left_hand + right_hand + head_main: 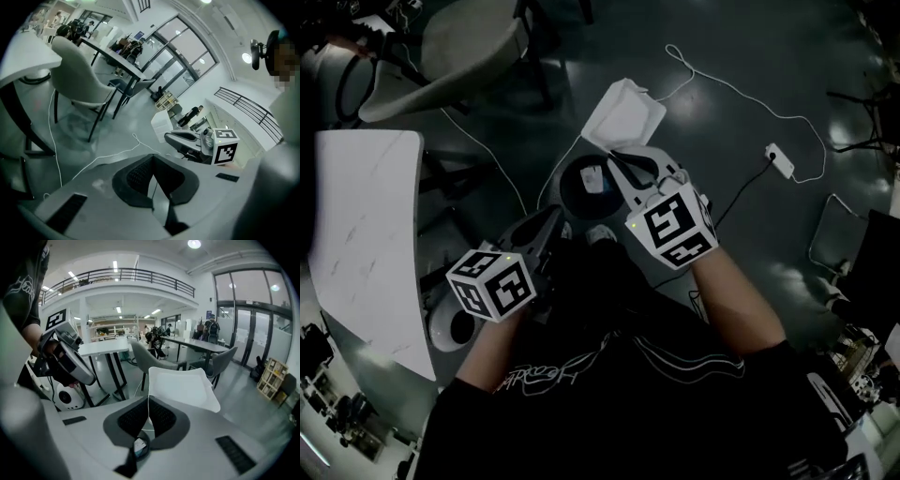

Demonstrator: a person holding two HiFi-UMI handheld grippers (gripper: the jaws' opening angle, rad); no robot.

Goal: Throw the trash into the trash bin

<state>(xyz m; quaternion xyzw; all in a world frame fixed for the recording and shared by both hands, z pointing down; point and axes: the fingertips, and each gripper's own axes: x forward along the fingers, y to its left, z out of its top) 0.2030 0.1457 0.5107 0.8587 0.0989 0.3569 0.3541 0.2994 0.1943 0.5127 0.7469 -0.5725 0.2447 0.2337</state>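
My right gripper (625, 167) is shut on the near edge of a white foam tray (623, 114), which tilts up and away from it. In the right gripper view the jaws (148, 418) pinch the same tray (183, 387). Just under the tray stands a dark round trash bin (574, 192) with a bit of paper (592, 178) inside; a sliver of that bin (140, 447) shows below the jaws. My left gripper (551, 223) hangs to the left of the bin, its jaws (151, 177) shut with nothing in them. The right gripper (197, 143) shows off to the left gripper's right.
A white table (366, 244) stands on the left with a white round device (450, 328) beneath it. A grey chair (459, 47) is at the back. A white cable (741, 94) runs over the dark floor to a power strip (780, 161).
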